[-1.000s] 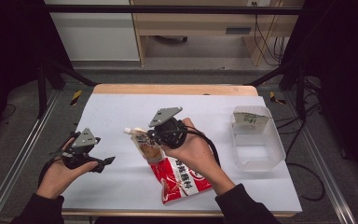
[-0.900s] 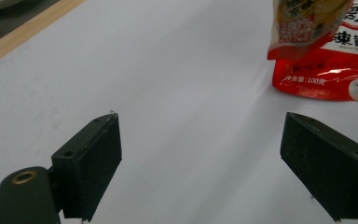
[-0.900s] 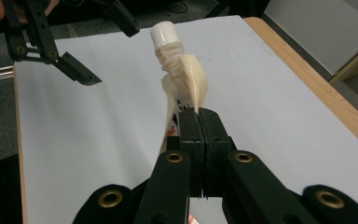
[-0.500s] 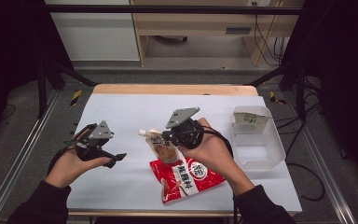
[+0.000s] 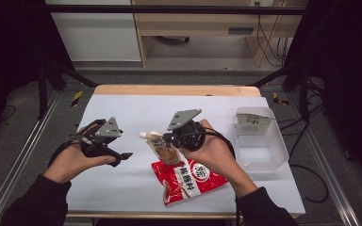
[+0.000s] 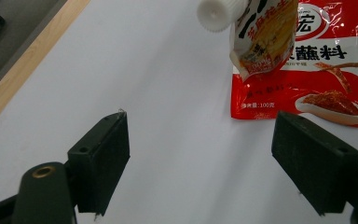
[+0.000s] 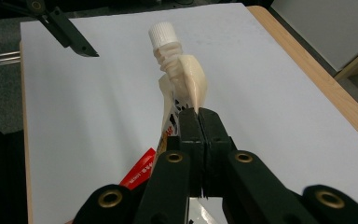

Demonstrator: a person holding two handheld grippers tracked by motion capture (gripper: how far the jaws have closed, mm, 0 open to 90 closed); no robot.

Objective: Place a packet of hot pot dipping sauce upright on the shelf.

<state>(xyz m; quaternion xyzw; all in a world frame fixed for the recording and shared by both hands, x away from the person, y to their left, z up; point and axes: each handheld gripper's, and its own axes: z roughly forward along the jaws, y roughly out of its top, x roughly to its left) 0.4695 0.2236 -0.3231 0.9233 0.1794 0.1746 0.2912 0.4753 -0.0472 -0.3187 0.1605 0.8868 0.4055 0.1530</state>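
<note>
Right claw [image 5: 166, 138]: clenched on the spouted sauce pouch [image 5: 162, 148], its two black jaws pressed together on the pouch's edge just below the neck, as the right gripper view shows [image 7: 199, 122].
Spouted sauce pouch: held up off the bench near its middle, white screw cap [image 7: 161, 34] pointing toward the left claw; its lower part hangs over the red packet.
Red seasoning packet [image 5: 188, 181]: lies flat on the white bench [image 5: 136, 113], toward the near edge, partly under the right hand [image 5: 212, 153]; printed side up, with a picture of a dish of red powder in the left gripper view [image 6: 326, 70].
Left claw [image 5: 122, 156]: released, nothing between the jaws; they stand wide apart over bare bench and have just been closing a little. It hovers to the left of the pouch, apart from it, with its tips pointing toward the pouch.
Left hand [image 5: 73, 160]: wrapped around the gripper body, sleeve dark.
Clear plastic tub [image 5: 259, 141]: stands at the right side of the bench, well apart from both claws, a paper label on its far wall.
</note>
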